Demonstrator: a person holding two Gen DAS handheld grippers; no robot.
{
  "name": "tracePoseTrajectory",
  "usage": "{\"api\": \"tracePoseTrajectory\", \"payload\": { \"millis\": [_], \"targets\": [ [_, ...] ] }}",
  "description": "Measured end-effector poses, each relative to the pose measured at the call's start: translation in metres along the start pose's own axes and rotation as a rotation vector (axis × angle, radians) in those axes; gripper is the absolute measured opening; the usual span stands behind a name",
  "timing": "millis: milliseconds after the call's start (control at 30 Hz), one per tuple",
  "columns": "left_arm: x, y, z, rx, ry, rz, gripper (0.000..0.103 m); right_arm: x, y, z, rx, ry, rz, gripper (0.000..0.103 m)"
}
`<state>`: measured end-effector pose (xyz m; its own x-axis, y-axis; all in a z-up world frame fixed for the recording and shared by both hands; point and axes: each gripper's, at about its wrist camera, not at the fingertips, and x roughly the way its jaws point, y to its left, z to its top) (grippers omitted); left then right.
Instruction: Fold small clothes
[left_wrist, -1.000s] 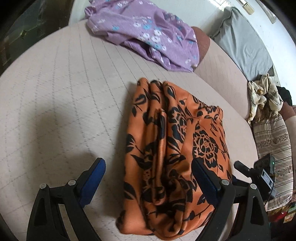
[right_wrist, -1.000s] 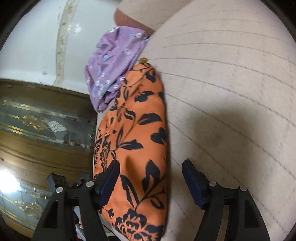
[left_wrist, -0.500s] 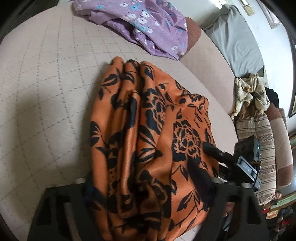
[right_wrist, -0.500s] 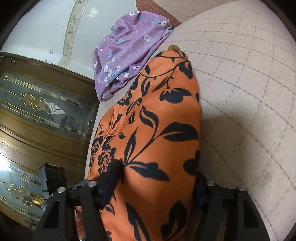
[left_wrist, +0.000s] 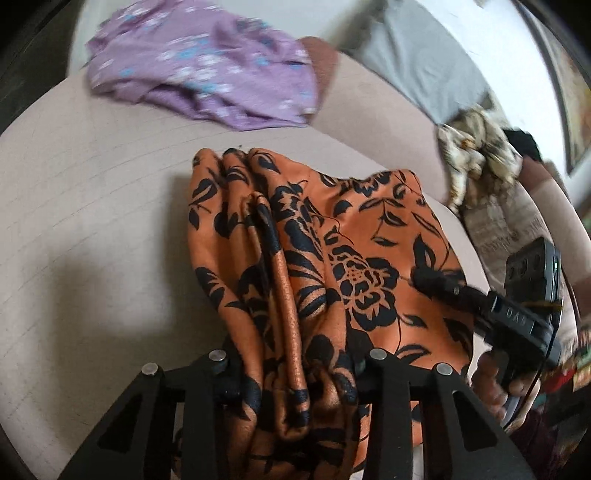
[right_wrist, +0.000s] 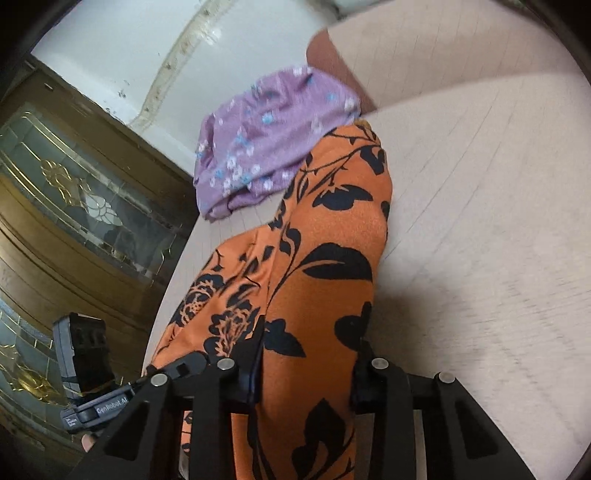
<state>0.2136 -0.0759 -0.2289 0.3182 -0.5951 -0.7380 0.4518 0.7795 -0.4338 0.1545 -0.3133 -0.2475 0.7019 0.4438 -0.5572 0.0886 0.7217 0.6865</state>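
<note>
Bunching orange garment (left_wrist: 332, 258) between left gripper (left_wrist: 295, 373) jaws

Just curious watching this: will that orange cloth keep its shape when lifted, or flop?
Likely floppy: the orange cloth bunches into soft ridges where the left gripper pinches it. Its sheen suggests it could be slippery. It probably sags between the left and right gripper.

on my left gripper (right_wrist: 122, 402) body, seen from right wrist: "genrobot.ai". on my right gripper (left_wrist: 517, 317) body, seen from left wrist: "dab", rest unreadable.
</note>
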Motion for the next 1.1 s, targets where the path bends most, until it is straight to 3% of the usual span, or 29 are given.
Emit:
{"api": "tracePoseTrajectory", "payload": {
  "millis": [133, 233, 367, 433, 500, 567, 667, 800, 900, 1033, 1100],
  "targets": [
    [0.000, -0.047, -0.013, 0.092, 0.011, -0.055, 0.038, -0.047, -0.018, -0.002, 0.013, -0.045, -0.014, 0.036],
    [0.002, -0.074, -0.032, 0.155, 0.039, -0.056, 0.038, -0.079, -0.037, -0.014, 0.033, -0.053, -0.023, 0.036],
    [0.018, -0.093, -0.067, 0.190, 0.131, -0.006, 0.038, -0.101, -0.060, -0.038, 0.055, -0.018, -0.044, 0.036],
    [0.026, -0.094, -0.080, 0.207, 0.148, 0.070, 0.042, -0.095, -0.075, -0.048, 0.082, 0.036, -0.051, 0.036],
    [0.024, -0.092, -0.082, 0.200, 0.143, 0.078, 0.047, -0.088, -0.094, -0.058, 0.120, 0.083, -0.097, 0.047],
    [0.016, -0.088, -0.082, 0.183, 0.132, 0.089, 0.053, -0.091, -0.103, -0.060, 0.180, 0.080, -0.091, 0.054],
    [-0.004, -0.082, -0.087, 0.167, 0.094, 0.111, 0.055, -0.106, -0.096, -0.053, 0.169, 0.057, -0.113, 0.056],
    [-0.031, -0.082, -0.095, 0.173, 0.030, 0.131, 0.055, -0.141, -0.080, -0.051, 0.079, -0.055, -0.192, 0.056],
    [-0.027, -0.097, -0.085, 0.210, 0.001, 0.216, 0.055, -0.154, -0.060, -0.045, 0.015, -0.119, -0.190, 0.054],
    [-0.007, -0.103, -0.090, 0.239, 0.055, 0.331, 0.056, -0.138, -0.043, -0.033, -0.018, -0.086, -0.186, 0.042],
    [0.003, -0.099, -0.095, 0.224, 0.067, 0.329, 0.063, -0.109, -0.046, -0.033, 0.011, -0.004, -0.196, 0.042]
  ]
}}
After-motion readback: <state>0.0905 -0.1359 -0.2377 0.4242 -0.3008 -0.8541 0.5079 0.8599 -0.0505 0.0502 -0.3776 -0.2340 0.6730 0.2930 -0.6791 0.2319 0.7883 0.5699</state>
